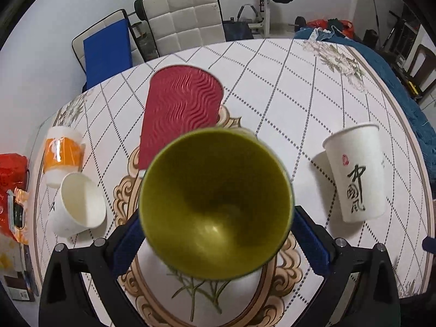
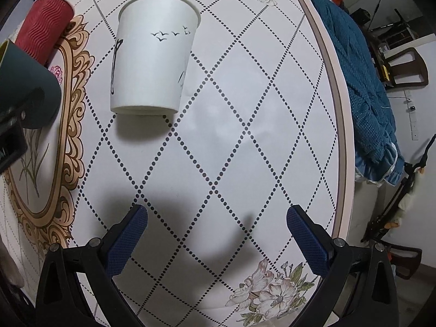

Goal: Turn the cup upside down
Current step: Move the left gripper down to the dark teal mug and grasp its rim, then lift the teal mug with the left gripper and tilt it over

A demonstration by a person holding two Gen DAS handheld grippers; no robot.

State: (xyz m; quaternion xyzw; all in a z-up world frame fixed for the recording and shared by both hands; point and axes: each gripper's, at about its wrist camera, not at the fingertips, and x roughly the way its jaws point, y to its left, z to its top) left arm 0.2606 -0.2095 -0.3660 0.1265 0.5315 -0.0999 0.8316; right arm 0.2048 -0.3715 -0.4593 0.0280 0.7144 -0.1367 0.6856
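My left gripper [image 1: 216, 234] is shut on a green cup [image 1: 215, 204], held above the table with its open mouth facing the camera. The cup's dark outside also shows at the left edge of the right wrist view [image 2: 30, 87]. A red ribbed cup [image 1: 181, 111] stands upside down just behind it. A white paper cup with black calligraphy [image 1: 357, 174] stands upside down to the right; it also shows in the right wrist view [image 2: 152, 57]. My right gripper [image 2: 216, 234] is open and empty, low over the table, in front of that white cup.
The round patterned table [image 1: 286, 87] holds a plain white cup [image 1: 79, 204] tilted at the left and an orange-banded cup [image 1: 62, 155] behind it. Red packets [image 1: 12, 190] lie at the far left. Chairs [image 1: 185, 16] stand behind; a blue blanket [image 2: 362, 81] lies past the right edge.
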